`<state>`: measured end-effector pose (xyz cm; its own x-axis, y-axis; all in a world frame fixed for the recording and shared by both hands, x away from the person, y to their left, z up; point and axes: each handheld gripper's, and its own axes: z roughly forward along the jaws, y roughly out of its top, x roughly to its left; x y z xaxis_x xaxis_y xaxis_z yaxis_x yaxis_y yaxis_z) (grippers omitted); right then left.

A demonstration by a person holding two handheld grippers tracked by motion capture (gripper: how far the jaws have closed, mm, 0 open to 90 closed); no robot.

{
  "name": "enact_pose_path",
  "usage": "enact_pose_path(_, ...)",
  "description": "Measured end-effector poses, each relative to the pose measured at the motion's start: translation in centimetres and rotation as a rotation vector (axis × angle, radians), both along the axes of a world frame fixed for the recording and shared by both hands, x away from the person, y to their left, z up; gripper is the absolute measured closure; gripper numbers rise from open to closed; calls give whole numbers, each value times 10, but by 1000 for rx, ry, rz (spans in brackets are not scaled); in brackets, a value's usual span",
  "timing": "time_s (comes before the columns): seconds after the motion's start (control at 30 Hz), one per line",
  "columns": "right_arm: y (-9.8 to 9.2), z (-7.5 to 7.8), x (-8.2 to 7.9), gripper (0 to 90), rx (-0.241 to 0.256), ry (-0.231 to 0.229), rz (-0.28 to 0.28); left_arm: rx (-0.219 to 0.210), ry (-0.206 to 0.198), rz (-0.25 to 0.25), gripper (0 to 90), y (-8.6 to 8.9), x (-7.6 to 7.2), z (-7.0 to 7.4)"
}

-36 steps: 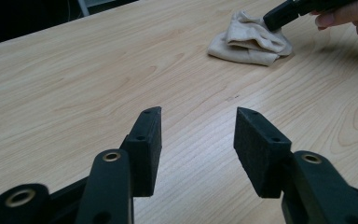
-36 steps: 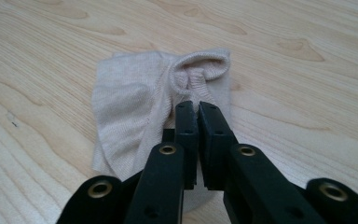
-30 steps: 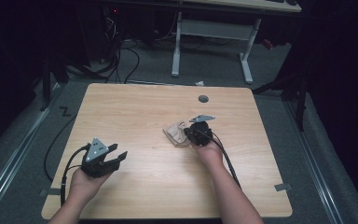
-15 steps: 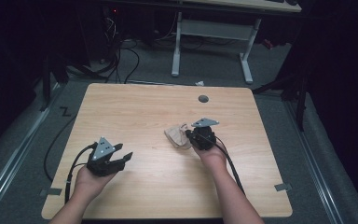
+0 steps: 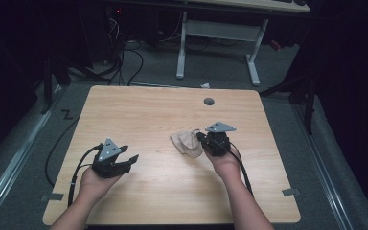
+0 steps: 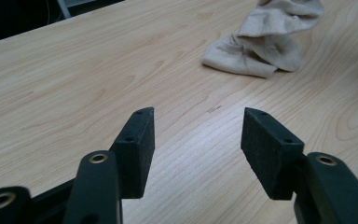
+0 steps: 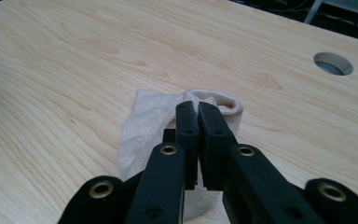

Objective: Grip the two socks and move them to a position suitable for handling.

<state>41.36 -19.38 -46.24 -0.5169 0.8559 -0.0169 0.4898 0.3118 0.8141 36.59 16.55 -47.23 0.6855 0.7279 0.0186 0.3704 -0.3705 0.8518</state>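
My right claw (image 5: 202, 139) was pressed together on a beige cloth (image 5: 187, 143), its jaws pinching the hemmed edge near the middle of the wooden table (image 5: 148, 110). The cloth lay crumpled there, just left of that claw. My left claw (image 5: 127, 162) sat low over the table's near left part, jaws spread wide with nothing between them, well apart from the cloth. A round cable hole (image 5: 209, 101) sat farther back.

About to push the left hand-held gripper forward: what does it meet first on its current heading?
Probably the beige cloth, ahead and slightly right of the open left hand-held gripper; bare table lies between them.
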Motion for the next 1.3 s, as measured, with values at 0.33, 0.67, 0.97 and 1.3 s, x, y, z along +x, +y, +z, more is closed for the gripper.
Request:
enact_pose_path(0.33, 0, 16, -15, 879, 28, -38, 8, 20, 12, -39, 445, -11, -6, -3)
enact_pose_path(0.67, 8, 24, -22, 881, 33, -62, 32, 16, 19, -41, 415, -11, -8, -5)
enact_pose_path(0.97, 19, 41, -37, 886, 44, -109, 80, 8, 20, -45, 422, -10, -12, -4)
enact_pose_path(1.3, 50, 69, -68, 886, 102, -185, 215, 25, 20, -17, 439, -10, -10, -5)
